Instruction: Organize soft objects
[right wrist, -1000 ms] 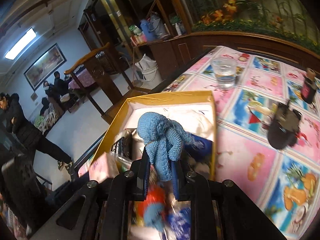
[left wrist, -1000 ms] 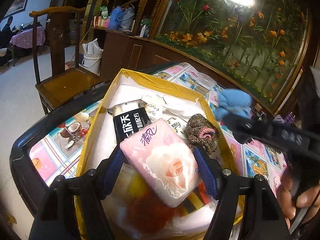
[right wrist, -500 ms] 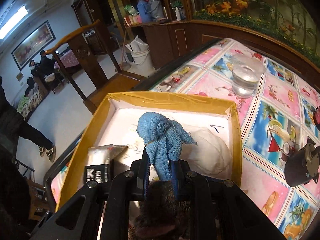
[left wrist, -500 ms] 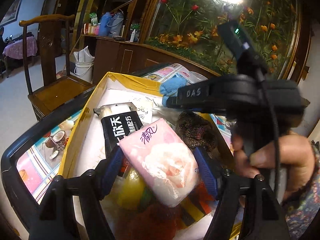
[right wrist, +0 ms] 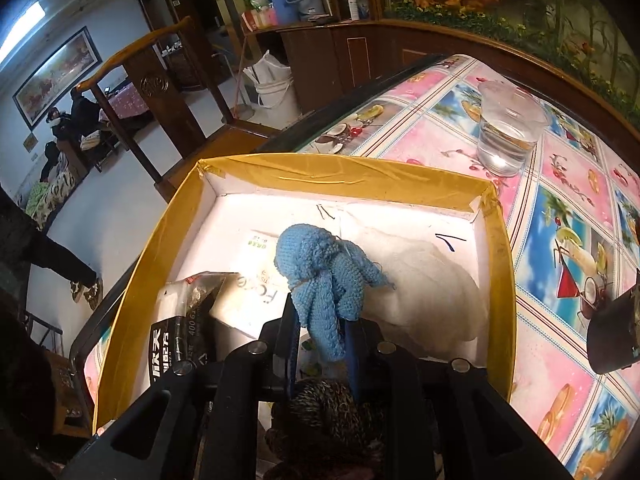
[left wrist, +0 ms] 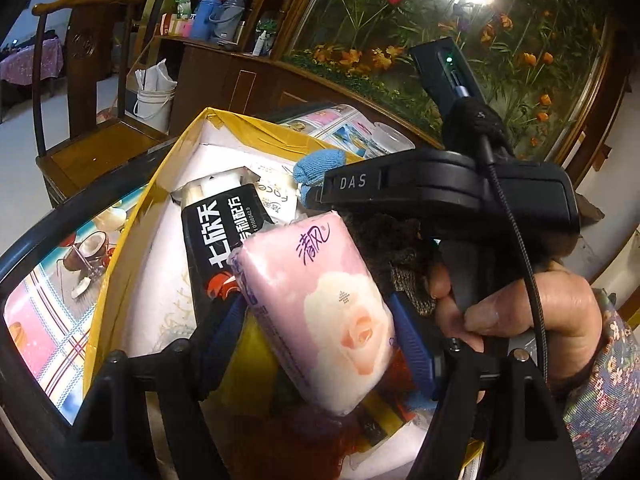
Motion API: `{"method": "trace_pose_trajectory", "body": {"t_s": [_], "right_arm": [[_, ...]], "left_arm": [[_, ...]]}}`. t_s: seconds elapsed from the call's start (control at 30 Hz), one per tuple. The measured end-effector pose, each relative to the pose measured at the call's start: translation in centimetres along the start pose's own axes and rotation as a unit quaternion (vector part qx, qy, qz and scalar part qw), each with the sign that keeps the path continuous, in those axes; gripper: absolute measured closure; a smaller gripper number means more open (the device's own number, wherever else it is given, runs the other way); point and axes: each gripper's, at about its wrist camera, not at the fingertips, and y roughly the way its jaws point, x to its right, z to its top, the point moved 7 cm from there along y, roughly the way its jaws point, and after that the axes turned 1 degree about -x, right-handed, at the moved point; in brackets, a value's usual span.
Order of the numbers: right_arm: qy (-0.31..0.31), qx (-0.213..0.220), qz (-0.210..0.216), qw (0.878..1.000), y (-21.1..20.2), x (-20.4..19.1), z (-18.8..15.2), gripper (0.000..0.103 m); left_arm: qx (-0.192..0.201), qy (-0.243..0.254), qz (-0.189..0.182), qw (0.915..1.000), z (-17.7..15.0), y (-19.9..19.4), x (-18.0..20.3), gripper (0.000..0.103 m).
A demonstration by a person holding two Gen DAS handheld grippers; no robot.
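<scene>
My left gripper (left wrist: 320,312) is shut on a pink tissue pack (left wrist: 320,308) and holds it over the yellow-rimmed box (left wrist: 256,128). My right gripper (right wrist: 320,320) is shut on a blue crocheted octopus (right wrist: 324,272) and holds it over the far half of the same box (right wrist: 344,176). In the left wrist view the right gripper's black body crosses above the box, with the octopus (left wrist: 318,166) at its tip. In the box lie a black packet (left wrist: 224,236), a white packet (right wrist: 256,304), a white cloth (right wrist: 432,280) and a brown knitted toy (right wrist: 324,412).
A clear cup of water (right wrist: 508,136) stands on the patterned tablecloth (right wrist: 560,208) beyond the box. A black object (right wrist: 616,336) sits at the right edge. A wooden chair (left wrist: 80,128) stands left of the table. A dark cabinet and a white bucket (left wrist: 154,100) are behind.
My right gripper moved with the octopus from the box's right side to over its far half. The left gripper kept its hold on the tissue pack and barely moved.
</scene>
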Motion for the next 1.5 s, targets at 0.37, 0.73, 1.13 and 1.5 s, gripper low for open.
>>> {"method": "trace_pose_trajectory", "body": {"t_s": [0.37, 0.73, 1.13, 1.5], "right_arm": [[-0.024, 0.037, -0.017, 0.999, -3.8, -0.5, -0.3, 0.031], [0.010, 0.121, 0.013, 0.993, -13.8, 3.8, -4.2, 0.024], [0.063, 0.160, 0.017, 0.985, -21.1, 14.7, -18.4, 0.015], [0.143, 0.144, 0.055, 0.978, -21.3, 19.2, -21.9, 0.015]], "left_arm": [[0.012, -0.005, -0.005, 0.9999, -0.1, -0.5, -0.1, 0.020], [0.028, 0.005, 0.046, 0.9986, 0.0, -0.6, 0.0, 0.018], [0.056, -0.021, 0.108, 0.9923, 0.1, -1.8, -1.6, 0.012], [0.080, -0.008, 0.188, 0.9788, 0.0, -2.9, -1.4, 0.011]]}}
